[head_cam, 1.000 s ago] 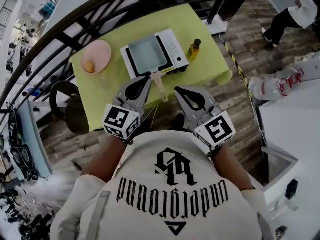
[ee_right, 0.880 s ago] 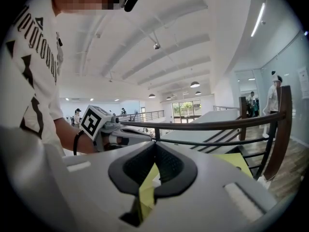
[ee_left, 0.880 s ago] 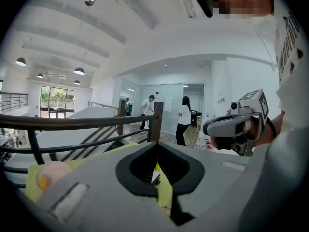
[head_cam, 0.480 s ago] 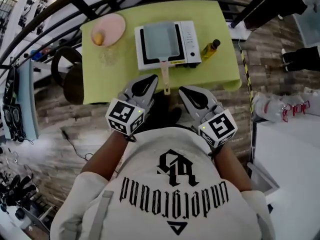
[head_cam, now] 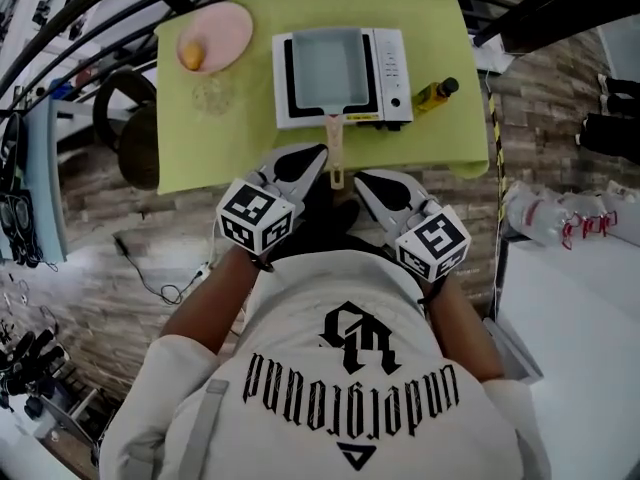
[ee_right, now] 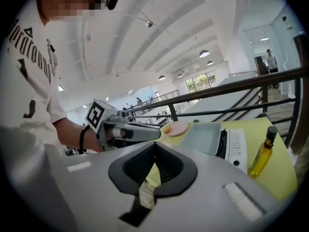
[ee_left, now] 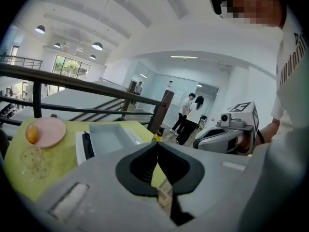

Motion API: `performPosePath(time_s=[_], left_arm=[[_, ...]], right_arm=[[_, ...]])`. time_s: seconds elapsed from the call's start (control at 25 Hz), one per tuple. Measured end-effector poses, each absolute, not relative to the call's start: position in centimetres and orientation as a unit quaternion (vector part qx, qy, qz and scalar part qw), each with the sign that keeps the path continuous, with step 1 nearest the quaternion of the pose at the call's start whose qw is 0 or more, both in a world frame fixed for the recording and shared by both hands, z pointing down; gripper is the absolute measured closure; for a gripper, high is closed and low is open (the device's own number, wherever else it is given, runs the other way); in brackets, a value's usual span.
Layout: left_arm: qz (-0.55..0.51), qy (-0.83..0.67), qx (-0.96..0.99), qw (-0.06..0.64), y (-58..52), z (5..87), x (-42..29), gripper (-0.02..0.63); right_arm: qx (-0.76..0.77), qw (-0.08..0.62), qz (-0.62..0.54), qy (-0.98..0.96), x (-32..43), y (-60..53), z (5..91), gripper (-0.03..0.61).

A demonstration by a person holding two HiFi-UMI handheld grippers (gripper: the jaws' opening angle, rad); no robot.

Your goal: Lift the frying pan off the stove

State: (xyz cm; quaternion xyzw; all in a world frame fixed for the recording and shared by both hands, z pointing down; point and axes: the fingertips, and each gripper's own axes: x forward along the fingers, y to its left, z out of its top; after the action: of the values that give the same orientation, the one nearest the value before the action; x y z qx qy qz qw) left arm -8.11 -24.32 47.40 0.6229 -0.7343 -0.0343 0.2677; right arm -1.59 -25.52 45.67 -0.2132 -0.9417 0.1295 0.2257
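Observation:
A square grey frying pan (head_cam: 325, 67) sits on a white portable stove (head_cam: 388, 60) on the green table (head_cam: 240, 138); its pale handle (head_cam: 335, 150) sticks out over the near edge. My left gripper (head_cam: 318, 152) hovers shut just left of the handle, holding nothing. My right gripper (head_cam: 362, 179) hangs shut a little right of the handle's end, also empty. The left gripper view shows the pan (ee_left: 108, 135) beyond the shut tips (ee_left: 157, 144). The right gripper view shows the pan (ee_right: 202, 136) and the stove (ee_right: 236, 146) past its shut tips (ee_right: 155, 144).
A pink plate (head_cam: 220, 33) with an orange fruit (head_cam: 192, 54) lies at the table's far left, a clear glass (head_cam: 211, 95) beside it. An oil bottle (head_cam: 436, 92) stands right of the stove. A black railing (head_cam: 120, 13) runs behind the table. A dark chair (head_cam: 135, 133) is at left.
The head view has swung, so the table now sits squarer and higher in frame. Both grippers stay shut and close to the pan handle's end.

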Motion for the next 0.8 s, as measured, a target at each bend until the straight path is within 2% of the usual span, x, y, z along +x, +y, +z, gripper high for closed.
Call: performPosePath(time_s=[0.12,0.36,0.4,0.44,0.64,0.8], left_arm=[[-0.037,-0.723,0.623,0.296,-24.7,50.0,-8.8,0.602],[-0.066,-0.691,0.621,0.364,-25.4,54.7,-9.4,0.512],[-0.078,-0.687,0.618,0.374,-25.5,55.3,-9.5,0.503],[-0.091,-0.684,0.614,0.383,-25.5,55.8,-9.8,0.494],[-0.132,-0.654,0.61,0.428,-25.9,58.3,-10.1,0.419],[-0.15,-0.625,0.614,0.458,-26.5,60.2,-9.6,0.357]], right_arm=[[-0.228,0.242,0.153,-0.931,-2.2,-25.6,47.8,0.577],[-0.24,0.286,0.205,-0.905,-2.6,-25.7,52.1,0.575],[-0.244,0.293,0.215,-0.899,-2.6,-25.6,52.7,0.561],[-0.247,0.301,0.223,-0.894,-2.6,-25.5,53.3,0.521],[-0.255,0.33,0.272,-0.867,-3.1,-25.5,56.0,0.457],[-0.265,0.356,0.312,-0.84,-3.0,-25.6,58.5,0.38]])
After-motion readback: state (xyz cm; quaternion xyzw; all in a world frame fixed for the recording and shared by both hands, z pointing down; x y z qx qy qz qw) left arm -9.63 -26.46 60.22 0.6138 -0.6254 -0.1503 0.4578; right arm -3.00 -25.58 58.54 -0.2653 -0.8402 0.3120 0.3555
